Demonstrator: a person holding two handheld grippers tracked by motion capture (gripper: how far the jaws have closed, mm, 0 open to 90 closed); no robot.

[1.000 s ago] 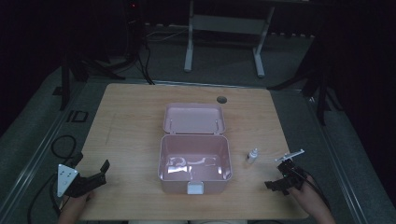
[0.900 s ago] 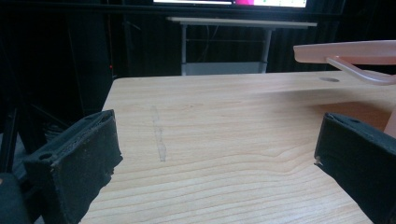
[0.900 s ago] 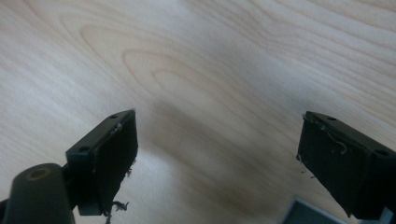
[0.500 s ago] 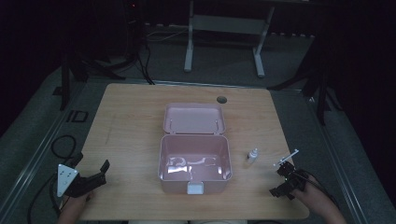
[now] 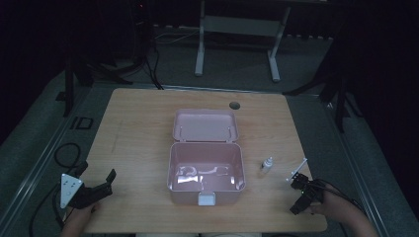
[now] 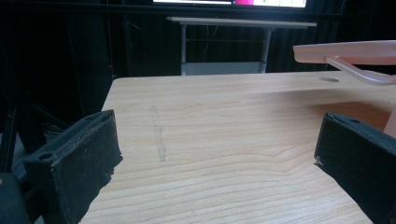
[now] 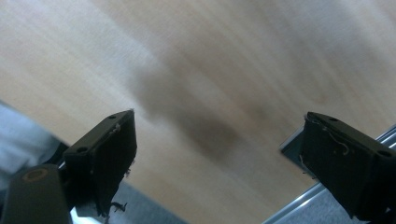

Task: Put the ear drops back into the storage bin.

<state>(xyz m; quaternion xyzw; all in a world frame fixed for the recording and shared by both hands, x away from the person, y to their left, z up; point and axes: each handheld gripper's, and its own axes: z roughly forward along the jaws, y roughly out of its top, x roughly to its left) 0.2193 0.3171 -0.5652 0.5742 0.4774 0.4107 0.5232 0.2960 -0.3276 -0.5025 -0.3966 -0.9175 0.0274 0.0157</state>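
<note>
An open pink box [image 5: 206, 185] stands mid-table with its lid [image 5: 205, 125] lying flat behind it. Some pale items [image 5: 200, 173] lie inside; I cannot make them out. A small white bottle [image 5: 267, 164] stands upright to the right of the box. My left gripper [image 5: 98, 170] rests open near the front left corner and holds nothing. In the left gripper view it [image 6: 215, 154] looks across bare wood, and the lid [image 6: 345, 51] juts in at upper right. My right gripper [image 5: 299, 202] sits at the front right, tilted down; its jaws [image 7: 219, 158] stand wide open over the tabletop.
The wooden table [image 5: 143, 128] has a round cable hole [image 5: 234, 105] at the back. A metal rail [image 7: 299, 205] and grey floor [image 7: 140, 205] show past the table edge in the right gripper view. Cables [image 5: 62, 153] lie on the floor to the left. A stand [image 5: 237, 44] is behind the table.
My right gripper has drawn back toward the front edge, away from the bottle, and tipped downward. The left gripper, box and bottle have not moved.
</note>
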